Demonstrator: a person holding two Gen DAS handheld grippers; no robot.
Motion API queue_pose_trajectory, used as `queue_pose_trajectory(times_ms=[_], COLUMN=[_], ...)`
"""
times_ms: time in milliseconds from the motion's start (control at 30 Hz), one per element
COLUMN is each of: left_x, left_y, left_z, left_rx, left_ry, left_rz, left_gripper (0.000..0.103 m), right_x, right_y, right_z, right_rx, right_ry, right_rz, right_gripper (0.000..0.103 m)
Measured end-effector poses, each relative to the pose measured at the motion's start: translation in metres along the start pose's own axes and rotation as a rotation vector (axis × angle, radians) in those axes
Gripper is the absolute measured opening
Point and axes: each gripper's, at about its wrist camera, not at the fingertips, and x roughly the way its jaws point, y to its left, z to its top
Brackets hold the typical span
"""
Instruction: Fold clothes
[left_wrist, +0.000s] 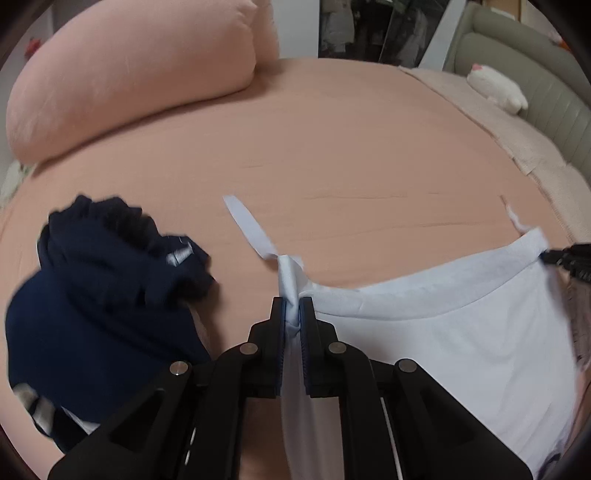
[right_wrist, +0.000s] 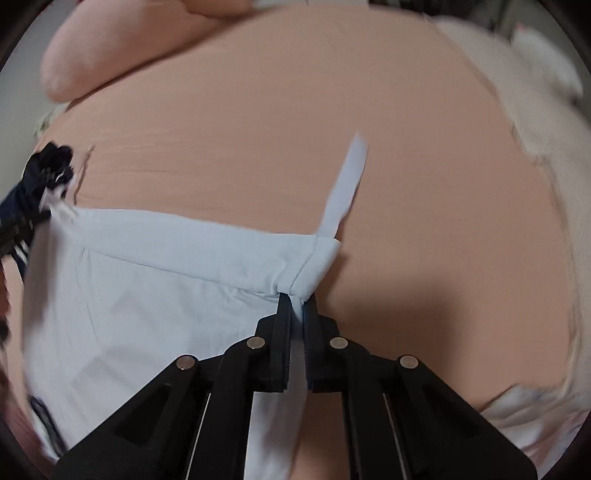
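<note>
Grippers left (left_wrist: 294, 306) and right (right_wrist: 297, 306) each clamp a top corner of the pale blue garment (left_wrist: 443, 332), stretched between them above the bed (left_wrist: 332, 147), beside navy clothes (left_wrist: 103, 295).

A home bedroom: peach-sheeted bed (left_wrist: 332, 147), padded headboard (left_wrist: 535, 74) (grey-green), plump pillow (left_wrist: 129, 74), plush toy (left_wrist: 496, 86).

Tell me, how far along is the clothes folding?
Nothing looks folded yet. The navy garment lies crumpled on the pink bed. In hand: the left gripper and right gripper each pinch a top corner of the pale blue garment, holding it spread between them, straps loose. Still left: laying it down, folding it, then the navy one.
</note>
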Motion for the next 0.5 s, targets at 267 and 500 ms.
queue_pose_trajectory(times_ms=[267,500], left_x=[0.016,0.019], left_y=[0.03,0.008], left_z=[0.005,-0.003], left_rx=[-0.114,0.032], left_ry=[-0.001,0.072], left_rz=[-0.006,0.014], left_gripper=[0.05,0.036], right_x=[0.014,-0.015], right_y=[-0.029,-0.023], right_z=[0.003,-0.006], right_rx=[0.144,0.132], right_ry=[0.012,-0.093], right_rz=[-0.047,-0.102], right_gripper=[0.021,0.035])
